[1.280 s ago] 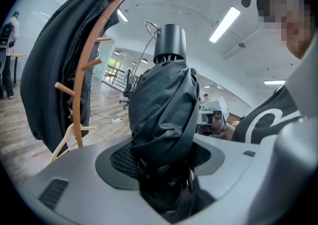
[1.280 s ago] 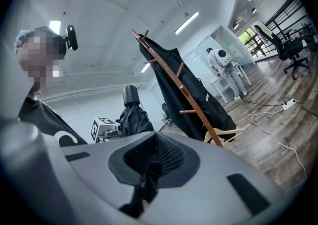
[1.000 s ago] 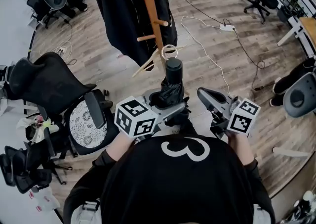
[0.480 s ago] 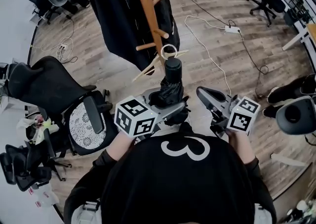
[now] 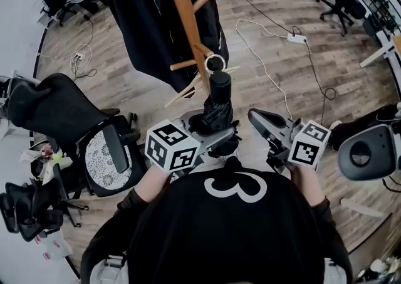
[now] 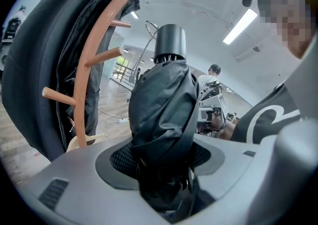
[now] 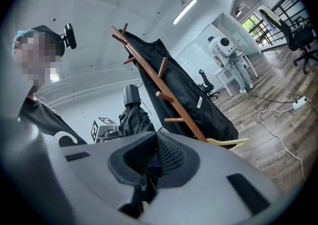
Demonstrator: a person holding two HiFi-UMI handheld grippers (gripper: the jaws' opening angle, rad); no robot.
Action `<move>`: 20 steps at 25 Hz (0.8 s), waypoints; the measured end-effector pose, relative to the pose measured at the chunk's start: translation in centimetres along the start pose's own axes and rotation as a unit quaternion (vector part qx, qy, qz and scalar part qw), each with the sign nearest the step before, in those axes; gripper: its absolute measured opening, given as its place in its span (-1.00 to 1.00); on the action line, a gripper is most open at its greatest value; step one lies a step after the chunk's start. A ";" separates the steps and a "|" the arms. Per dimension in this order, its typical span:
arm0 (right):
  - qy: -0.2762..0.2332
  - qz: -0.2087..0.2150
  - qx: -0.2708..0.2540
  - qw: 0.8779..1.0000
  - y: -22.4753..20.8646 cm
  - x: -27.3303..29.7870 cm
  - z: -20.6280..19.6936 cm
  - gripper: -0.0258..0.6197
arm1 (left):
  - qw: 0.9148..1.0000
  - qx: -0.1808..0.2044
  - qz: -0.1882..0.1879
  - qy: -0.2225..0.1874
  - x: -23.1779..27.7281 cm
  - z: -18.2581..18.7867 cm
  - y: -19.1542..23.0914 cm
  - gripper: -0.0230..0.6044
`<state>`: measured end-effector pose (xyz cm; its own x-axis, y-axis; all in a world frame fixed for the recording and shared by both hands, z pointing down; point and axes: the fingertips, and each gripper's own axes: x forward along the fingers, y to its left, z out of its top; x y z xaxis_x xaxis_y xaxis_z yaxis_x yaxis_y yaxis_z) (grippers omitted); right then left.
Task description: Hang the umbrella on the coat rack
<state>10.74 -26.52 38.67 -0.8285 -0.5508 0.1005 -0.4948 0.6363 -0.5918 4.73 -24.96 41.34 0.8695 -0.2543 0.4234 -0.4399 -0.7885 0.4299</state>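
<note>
Umbrella (image 5: 218, 106): black, folded, canopy bunched, standing roughly upright in front of the person. Cylindrical black handle (image 5: 220, 84) uppermost, topped by a pale ring loop (image 5: 215, 63).

Left gripper (image 5: 216, 127): jaws clamped on the bunched canopy, low on the umbrella. The left gripper view shows fabric pressed between both pads. Marker cube faces the head camera.

Right gripper (image 5: 255, 117): held beside the left one, to the right of the umbrella and apart from it. Jaws are together, with nothing between them in the right gripper view.

Coat rack (image 5: 182, 7): brown wooden pole with short pegs, directly beyond the umbrella. The ring loop sits just beside a lower peg (image 5: 183, 64); contact cannot be told.

Black coat (image 5: 144, 19): hanging on the rack, covering its far and left sides.

Pale wooden hanger (image 5: 183, 88): low by the rack's foot, under the coat's hem.

Office chair (image 5: 56, 104): black, on the wood floor (image 5: 125, 82) left of the person.

White cable (image 5: 263, 63): trailing across the floor to a power strip (image 5: 296, 39).
</note>
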 end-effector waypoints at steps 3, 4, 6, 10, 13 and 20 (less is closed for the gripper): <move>0.005 -0.001 0.001 1.000 -0.5 0.3 0.2 -0.84 | 1.000 0.003 0.005 0.001 0.3 0.1 0.6 -0.07; 0.007 -0.001 0.001 1.000 -0.7 0.4 0.2 -0.84 | 1.000 0.004 0.007 0.003 0.5 0.1 0.9 -0.07; 0.010 -0.001 0.003 1.000 -1.0 0.4 0.3 -0.84 | 1.000 0.005 0.011 0.007 0.8 -0.1 1.2 -0.07; 0.014 0.000 0.006 1.000 -1.7 0.6 0.4 -0.84 | 1.000 -0.002 0.015 0.009 1.4 -0.2 2.0 -0.07; 0.018 -0.001 0.008 1.000 -2.2 0.6 0.2 -0.84 | 1.000 -0.007 0.018 0.010 1.8 -0.4 2.6 -0.07; 0.026 0.001 0.012 1.000 -3.0 1.6 0.6 -0.84 | 0.999 -0.021 0.025 0.010 2.0 -0.2 4.2 -0.07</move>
<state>11.11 -29.63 40.12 -0.8424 -0.5200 0.1413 -0.4874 0.6234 -0.6114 4.54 -28.64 44.16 0.8419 -0.2809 0.4607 -0.4916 -0.7513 0.4403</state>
